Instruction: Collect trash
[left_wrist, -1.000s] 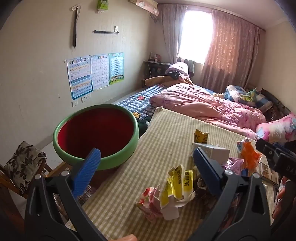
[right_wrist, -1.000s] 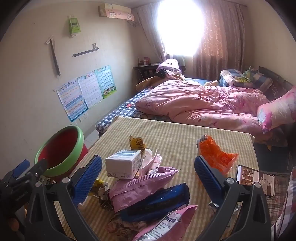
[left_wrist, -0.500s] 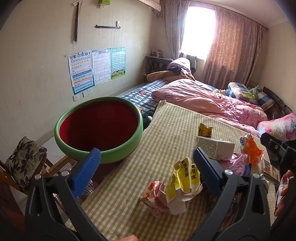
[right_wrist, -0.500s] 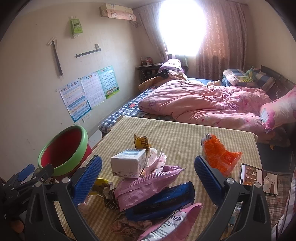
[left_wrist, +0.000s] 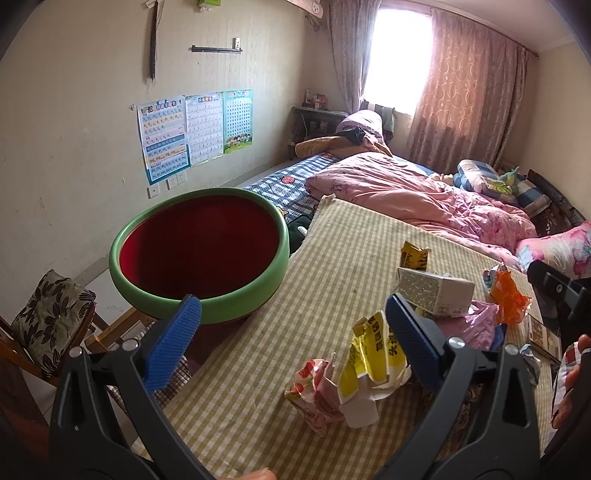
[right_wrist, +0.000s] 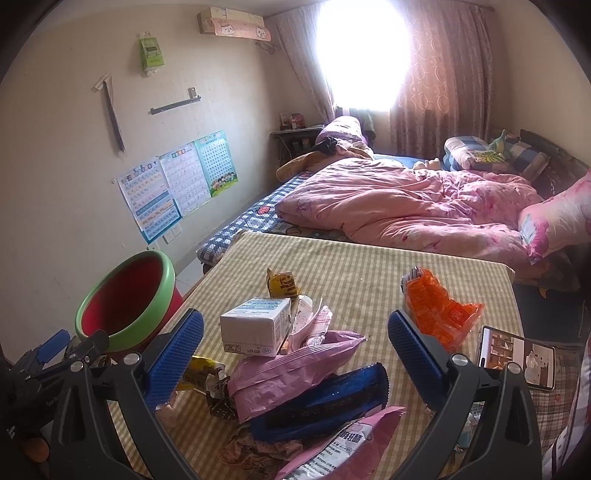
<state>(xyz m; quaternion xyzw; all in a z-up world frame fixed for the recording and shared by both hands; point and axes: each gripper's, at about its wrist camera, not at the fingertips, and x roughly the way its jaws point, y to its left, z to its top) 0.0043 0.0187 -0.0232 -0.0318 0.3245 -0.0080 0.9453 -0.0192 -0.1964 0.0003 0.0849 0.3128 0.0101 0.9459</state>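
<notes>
Trash lies on a checked tablecloth (left_wrist: 332, 266): a yellow and white wrapper (left_wrist: 373, 354), a pink crumpled wrapper (left_wrist: 314, 387), a white carton (left_wrist: 436, 291) (right_wrist: 255, 325), an orange wrapper (right_wrist: 439, 314), a pink bag (right_wrist: 291, 369) and a blue wrapper (right_wrist: 321, 402). A red bin with a green rim (left_wrist: 199, 254) (right_wrist: 125, 299) stands left of the table. My left gripper (left_wrist: 291, 339) is open and empty above the table's near left part. My right gripper (right_wrist: 295, 354) is open and empty above the pile.
A phone (right_wrist: 517, 354) lies on the table's right side. A cushioned chair (left_wrist: 48, 321) stands at the near left. A bed with a pink quilt (right_wrist: 406, 206) lies beyond the table. Posters (left_wrist: 192, 129) hang on the left wall.
The left gripper has risen and drawn back a little, so the bin and wrappers sit lower in its view. The right gripper has shifted slightly. Both stay open.
</notes>
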